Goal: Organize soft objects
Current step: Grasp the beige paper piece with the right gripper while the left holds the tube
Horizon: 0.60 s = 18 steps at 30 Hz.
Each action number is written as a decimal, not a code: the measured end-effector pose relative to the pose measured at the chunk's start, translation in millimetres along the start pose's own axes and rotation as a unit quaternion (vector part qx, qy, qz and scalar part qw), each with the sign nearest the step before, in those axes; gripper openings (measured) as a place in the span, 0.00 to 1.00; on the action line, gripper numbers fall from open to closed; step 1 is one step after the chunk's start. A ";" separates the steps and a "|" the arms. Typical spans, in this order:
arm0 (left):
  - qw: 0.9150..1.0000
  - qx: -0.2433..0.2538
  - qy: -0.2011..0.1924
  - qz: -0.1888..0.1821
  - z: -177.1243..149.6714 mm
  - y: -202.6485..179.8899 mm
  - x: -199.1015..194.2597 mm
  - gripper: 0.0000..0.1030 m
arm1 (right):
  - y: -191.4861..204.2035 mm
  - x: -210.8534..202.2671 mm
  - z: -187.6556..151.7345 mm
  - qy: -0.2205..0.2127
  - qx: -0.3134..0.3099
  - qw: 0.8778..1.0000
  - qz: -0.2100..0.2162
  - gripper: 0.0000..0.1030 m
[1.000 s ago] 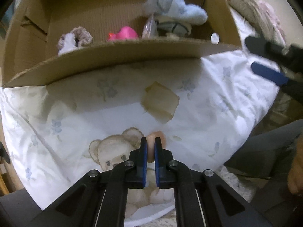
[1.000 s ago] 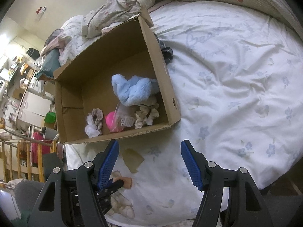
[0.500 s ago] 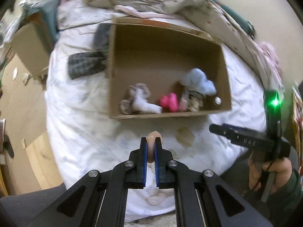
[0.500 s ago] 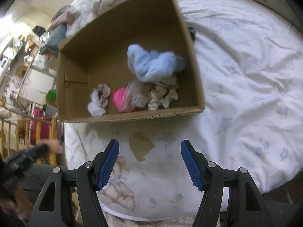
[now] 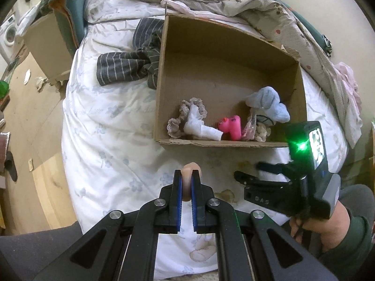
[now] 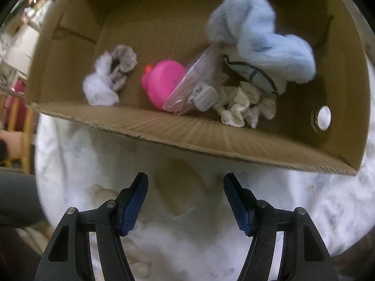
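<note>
Left wrist view: left gripper [image 5: 186, 182] fingers pinch a mostly hidden peach object [image 5: 189, 172]; right gripper [image 6: 185, 197] gapes.

L gripper [image 5: 186, 182] pinching peach soft obj [image 5: 189, 169] | box [image 5: 220, 143] ahead

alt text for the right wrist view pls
The open right gripper hovers over white bedding before a cardboard box holding a blue plush, pink toy, plastic bag and scrunchies.
</note>
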<state>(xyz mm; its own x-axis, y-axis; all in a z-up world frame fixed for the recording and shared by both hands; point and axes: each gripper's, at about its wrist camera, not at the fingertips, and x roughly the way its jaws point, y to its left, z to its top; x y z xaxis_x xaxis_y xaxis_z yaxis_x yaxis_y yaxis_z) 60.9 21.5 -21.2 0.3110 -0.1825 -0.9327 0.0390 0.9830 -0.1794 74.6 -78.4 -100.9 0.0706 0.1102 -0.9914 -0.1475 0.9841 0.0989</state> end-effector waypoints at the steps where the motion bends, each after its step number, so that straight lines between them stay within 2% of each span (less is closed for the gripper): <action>1: 1.000 -0.001 0.001 0.000 0.1 0.5 0.9 0.06 | 3.3 2.5 0.1 0.006 -0.008 1.000 -0.002 0.43; 3: 1.000 -0.003 0.003 0.000 0.5 1.3 2.6 0.06 | 8.5 3.6 -1.6 0.005 -0.028 0.999 -0.019 0.37; 6: 1.000 -0.003 0.003 -0.001 1.1 -0.2 4.0 0.06 | 10.9 0.3 -4.6 0.001 -0.042 0.999 -0.019 0.20; 7: 1.000 -0.001 0.002 0.000 1.4 -1.0 4.0 0.06 | 11.3 -1.9 -5.4 -0.001 -0.043 0.999 -0.016 0.10; 18: 0.999 0.010 -0.005 0.033 2.4 -4.1 10.6 0.06 | -10.1 -37.9 -19.2 -0.035 -0.026 0.999 0.006 0.09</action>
<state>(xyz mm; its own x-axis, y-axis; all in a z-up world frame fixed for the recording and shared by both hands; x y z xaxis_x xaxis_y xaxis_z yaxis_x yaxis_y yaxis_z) 66.3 15.5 -29.6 0.3226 -0.1180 -0.9392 0.0380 0.9930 -0.1117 54.5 -95.2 -65.9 0.1368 0.1330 -0.9816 -0.1995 0.9743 0.1042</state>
